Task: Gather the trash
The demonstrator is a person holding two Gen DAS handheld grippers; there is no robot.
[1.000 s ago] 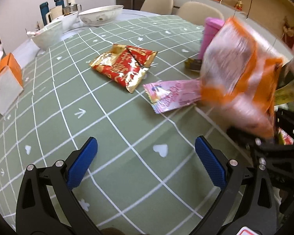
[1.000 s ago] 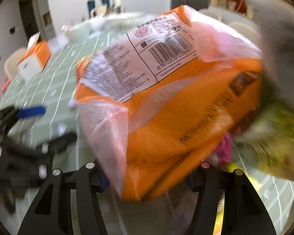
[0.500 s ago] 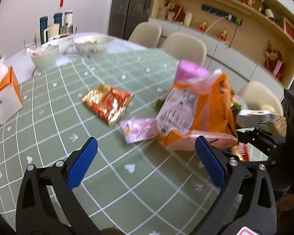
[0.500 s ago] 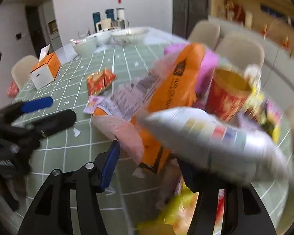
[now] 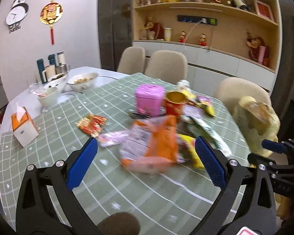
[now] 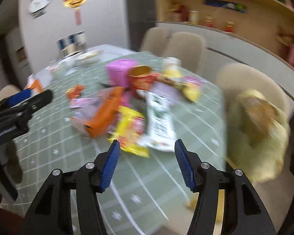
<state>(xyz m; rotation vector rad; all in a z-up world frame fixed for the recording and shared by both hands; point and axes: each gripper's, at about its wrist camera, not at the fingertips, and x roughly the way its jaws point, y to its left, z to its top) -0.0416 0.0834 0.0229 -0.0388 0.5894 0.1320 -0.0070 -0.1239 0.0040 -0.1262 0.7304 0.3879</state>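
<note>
Both grippers hang above the green checked tablecloth (image 5: 54, 117) with nothing between their blue pads. The left gripper (image 5: 146, 161) fills the bottom of its own view, its jaws spread wide and empty; the right gripper (image 6: 147, 161) sits low in its view, jaws likewise wide apart and holding nothing. The trash lies in a loose heap near the middle of both frames. An orange-and-clear plastic bag (image 5: 156, 145), smeared by blur, lies at the centre of the left view, just above the gap between the left fingers. To its left rest a pink wrapper (image 5: 112, 140) and, further up and left, a red-and-gold foil packet (image 5: 92, 122). In the right view a yellow packet (image 6: 132, 131) and a white packet (image 6: 159, 121) lie side by side just above the right fingertips, with the orange bag to their left. Behind the heap stand a pink box (image 5: 149, 99) and a red cup with a gold rim (image 5: 175, 103), touching or nearly so. At the right edge of both views a yellowish bag (image 5: 257, 125) bulges beside the table. A tissue box (image 5: 24, 130) sits at the far left, bowls (image 5: 82, 81) beyond it.
</note>
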